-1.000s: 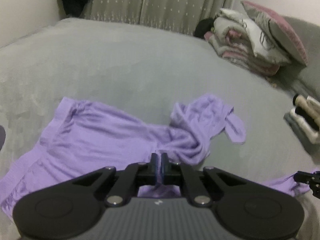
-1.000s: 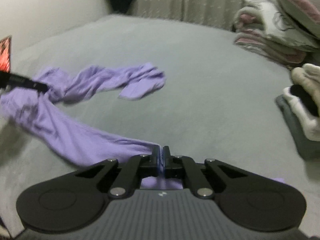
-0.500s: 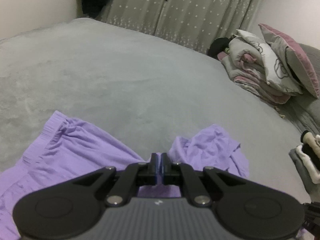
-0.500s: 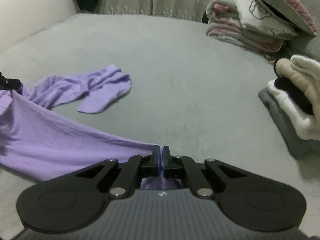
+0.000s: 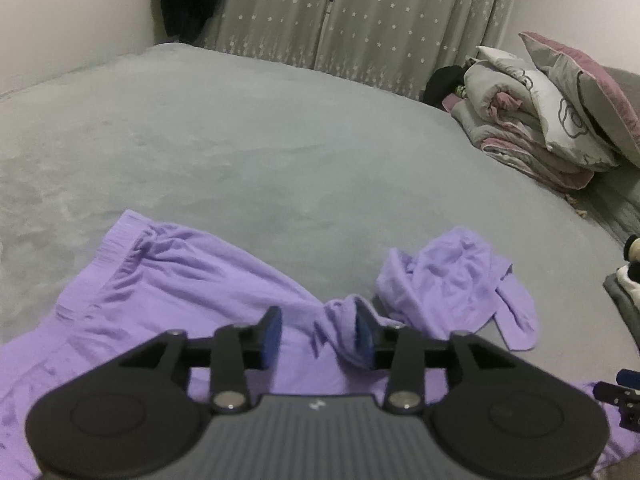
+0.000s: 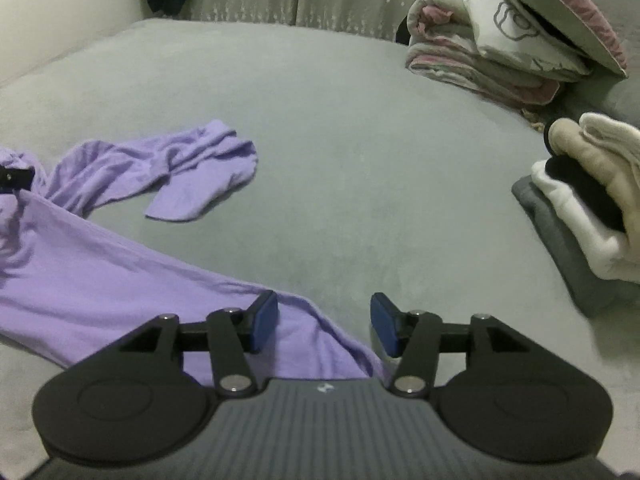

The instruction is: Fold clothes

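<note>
The left gripper (image 5: 316,334) is opening over the purple garment (image 5: 180,292) lying on the grey bed (image 5: 280,140), a loose fold brushing one pad. The right gripper (image 6: 324,326) is opening too (fabric beneath, unpinched).

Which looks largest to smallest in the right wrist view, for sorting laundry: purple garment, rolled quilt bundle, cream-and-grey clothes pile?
1. Purple garment, though it lies nearest the camera.
2 and 3. Rolled quilt bundle and cream-and-grey clothes pile look alike; the pile is cut off, so no ranking.
</note>
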